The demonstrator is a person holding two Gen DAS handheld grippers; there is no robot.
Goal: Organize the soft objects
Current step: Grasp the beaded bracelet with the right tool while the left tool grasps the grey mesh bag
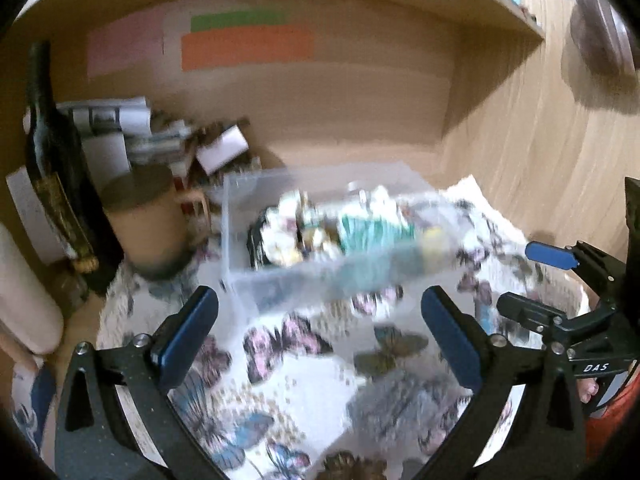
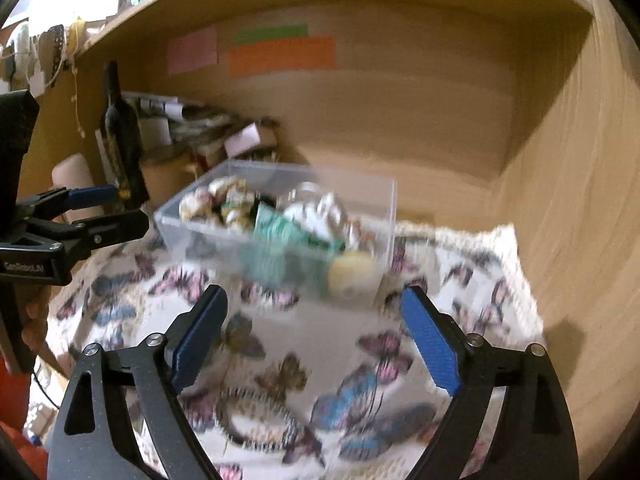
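A clear plastic box stands on a white butterfly-print cloth. It holds several soft objects: a teal one, a pale yellow ball, and white patterned ones. My left gripper is open and empty, short of the box. My right gripper is open and empty, just in front of the box. Each gripper also shows at the side of the other's view, the right one and the left one. Both views are blurred.
A dark wine bottle and a tan mug stand left of the box, with papers and small boxes behind. The wooden alcove has a back wall with coloured notes, a right side wall and a shelf above.
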